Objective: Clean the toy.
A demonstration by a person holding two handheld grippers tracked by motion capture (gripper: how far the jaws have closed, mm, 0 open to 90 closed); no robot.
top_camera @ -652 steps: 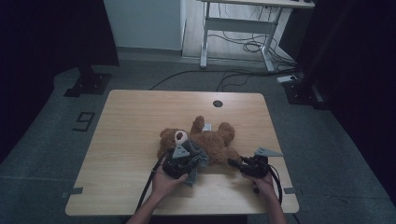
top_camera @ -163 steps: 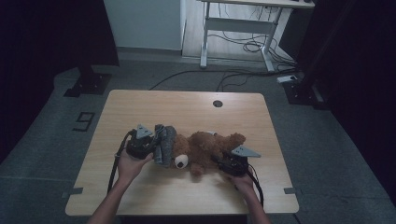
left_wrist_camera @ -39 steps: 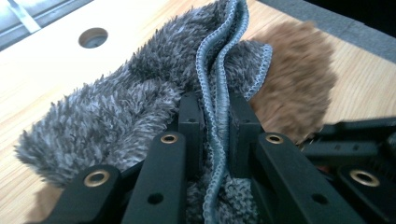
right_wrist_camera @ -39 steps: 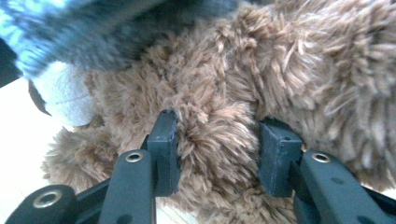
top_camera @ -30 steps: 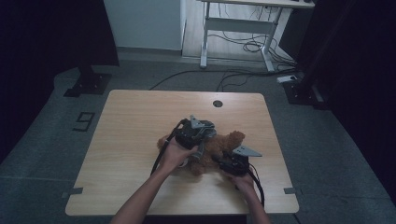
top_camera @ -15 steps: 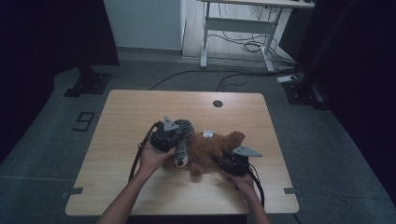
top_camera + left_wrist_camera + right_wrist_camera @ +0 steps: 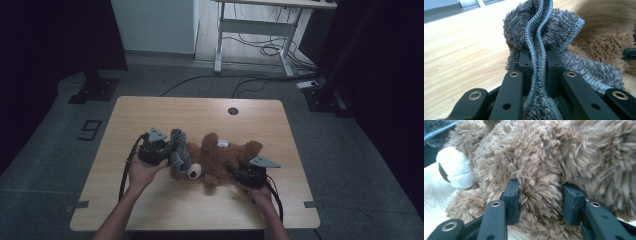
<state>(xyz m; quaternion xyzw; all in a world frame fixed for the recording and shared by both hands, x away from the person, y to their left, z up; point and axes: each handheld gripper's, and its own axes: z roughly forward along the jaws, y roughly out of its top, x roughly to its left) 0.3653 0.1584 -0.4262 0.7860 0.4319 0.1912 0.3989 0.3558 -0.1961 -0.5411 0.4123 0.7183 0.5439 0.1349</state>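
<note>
Since a second ago the left gripper (image 7: 156,149) has carried the grey cloth (image 7: 178,152) leftward off the teddy bear (image 7: 220,159) at the high view's centre, so wiping seems underway; the left gripper view shows jaws pinching the cloth, and the right gripper view has the right gripper (image 7: 541,202) clamping a furry limb.

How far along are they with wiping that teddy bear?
Already done: both grips are set. The right gripper clamps a limb of the teddy bear lying on the table. In hand: the left gripper pinches a grey cloth by the bear's head. How much wiping is left can't be judged.
</note>
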